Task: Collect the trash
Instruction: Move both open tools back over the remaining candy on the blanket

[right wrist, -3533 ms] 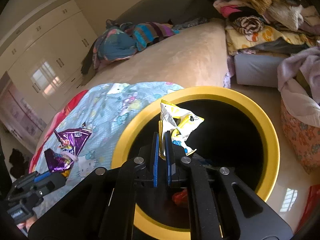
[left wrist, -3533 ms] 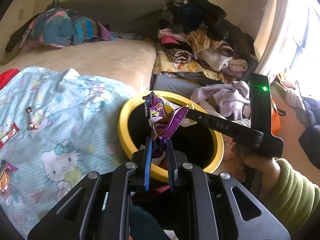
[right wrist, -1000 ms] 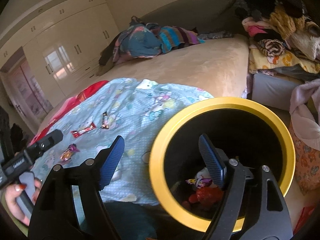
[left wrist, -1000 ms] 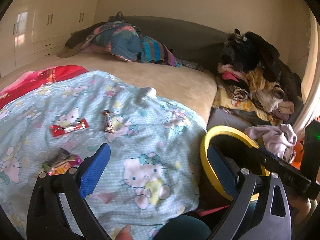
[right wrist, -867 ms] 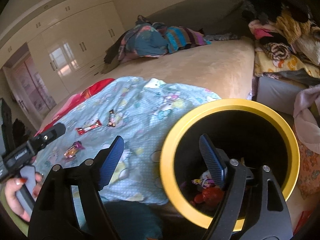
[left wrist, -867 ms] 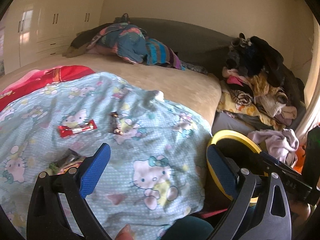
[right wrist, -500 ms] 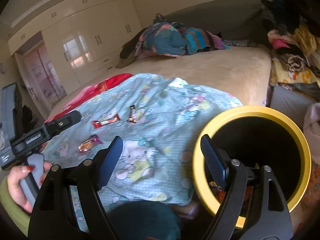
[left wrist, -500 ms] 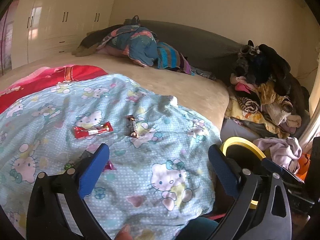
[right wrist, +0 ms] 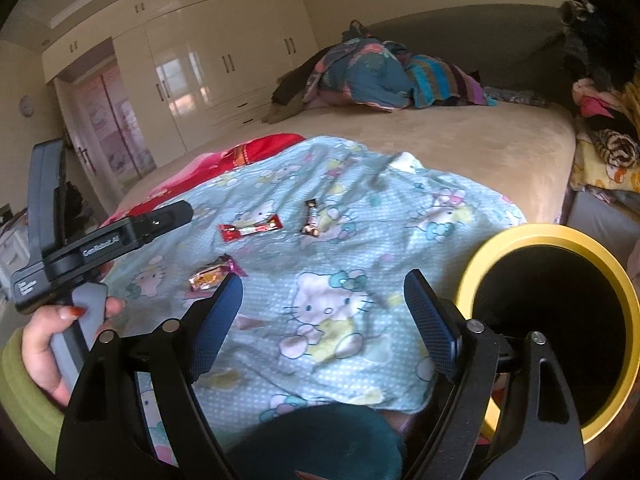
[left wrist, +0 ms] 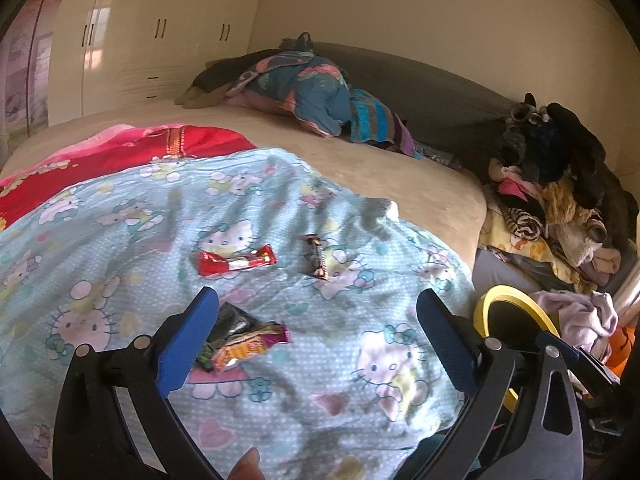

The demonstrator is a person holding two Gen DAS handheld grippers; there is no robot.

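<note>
Two black hand-held grippers with blue finger pads, held by a person in a green sleeve.

The left gripper (left wrist: 316, 344) and right gripper (right wrist: 322, 320) share black curved, slotted arms joined with round silver screws, and each finger (right wrist: 430, 326) carries a textured blue pad. In the right wrist view the left gripper's black body bears white lettering above a grey handle; the left hand (right wrist: 56, 344) has red-painted nails and an olive-green cuff (right wrist: 20, 400).

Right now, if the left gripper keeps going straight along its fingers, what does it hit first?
Most likely the blanket. The open left gripper points at bare cloth between the crumpled wrapper by its left finger and the bin on the right. Depth is uncertain.
</note>
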